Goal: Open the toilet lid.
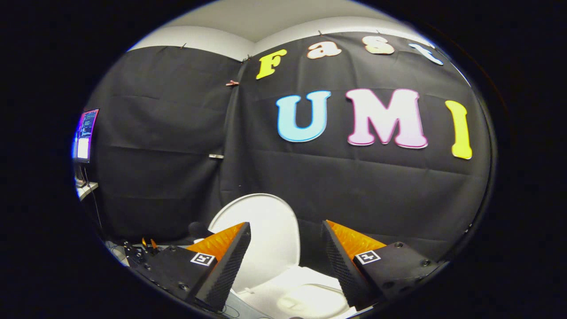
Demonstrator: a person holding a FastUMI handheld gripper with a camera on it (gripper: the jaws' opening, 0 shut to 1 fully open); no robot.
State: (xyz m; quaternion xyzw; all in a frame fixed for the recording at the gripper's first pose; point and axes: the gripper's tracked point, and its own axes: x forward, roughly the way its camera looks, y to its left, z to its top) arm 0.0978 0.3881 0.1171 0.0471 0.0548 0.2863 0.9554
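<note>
Gripper [285, 261] w/ fingers spread wide apart, nothing held between them. Just ahead and showing through the gap is a white toilet lid [266, 230], raised and standing nearly upright, leaning back toward the black cloth wall [177, 133]. Below it, between and under the fingertips, the white seat [305, 294] and bowl opening are exposed. Fingers look clear of the lid, not touching it. Off past the left finger, a lit monitor [86, 135] on a shelf, plus some cables near the floor.

Judgement: lid looks already open, task approx. done. Risk from here: if the lid isn't resting fully back, it could tip fwd and slam onto the seat; a careless pull-back could also clip its edge w/ a finger and knock it down.
</note>
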